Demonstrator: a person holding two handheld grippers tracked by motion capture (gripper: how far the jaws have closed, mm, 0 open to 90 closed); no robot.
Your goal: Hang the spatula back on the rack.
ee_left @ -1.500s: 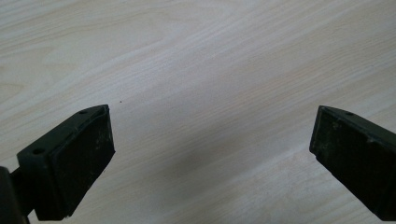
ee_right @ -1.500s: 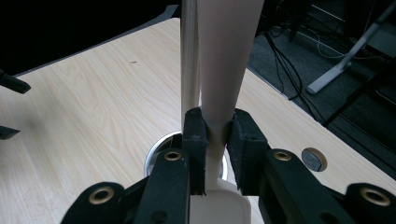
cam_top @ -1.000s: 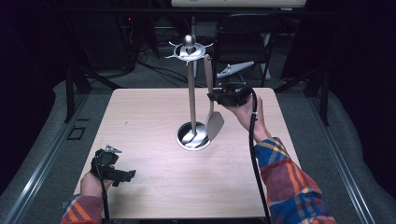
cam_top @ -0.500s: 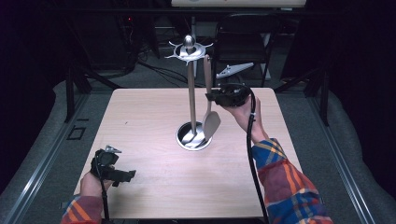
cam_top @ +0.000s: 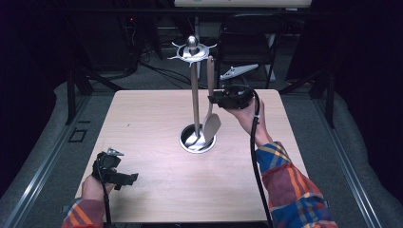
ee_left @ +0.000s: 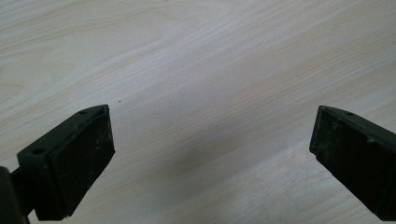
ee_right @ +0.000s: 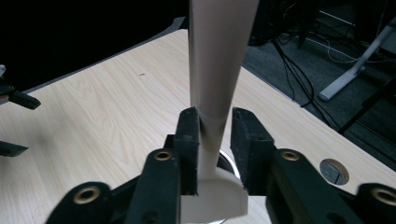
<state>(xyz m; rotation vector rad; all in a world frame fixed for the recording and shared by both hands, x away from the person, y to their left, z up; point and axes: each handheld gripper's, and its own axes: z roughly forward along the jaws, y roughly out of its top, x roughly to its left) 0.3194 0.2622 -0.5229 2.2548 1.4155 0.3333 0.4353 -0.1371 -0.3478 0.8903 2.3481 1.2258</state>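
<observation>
A metal utensil stand point(cam_top: 194, 95) rises from a round base point(cam_top: 197, 138) at the middle of the wooden table point(cam_top: 142, 118). A pale spatula point(cam_top: 210, 124) hangs from the stand's top ring, blade down by the base. My right gripper point(cam_top: 212, 99) reaches in level from the right, one jaw on either side of the handle. In the right gripper view the spatula handle point(ee_right: 219, 56) runs between the jaws of the right gripper point(ee_right: 215, 140). They have just been opening, and a gap shows on one side. My left gripper point(cam_top: 127, 179) rests open near the front left; the left gripper point(ee_left: 210, 154) faces bare wood.
A dark chair point(cam_top: 249, 42) and a white object point(cam_top: 240, 71) stand behind the table's far edge. Cables lie on the floor point(ee_right: 299, 70) beyond it. A round hole point(ee_right: 334, 171) is cut in the tabletop near the right gripper.
The spatula's blade has drifted slightly toward the stand's pole. Both hands have kept their places.
</observation>
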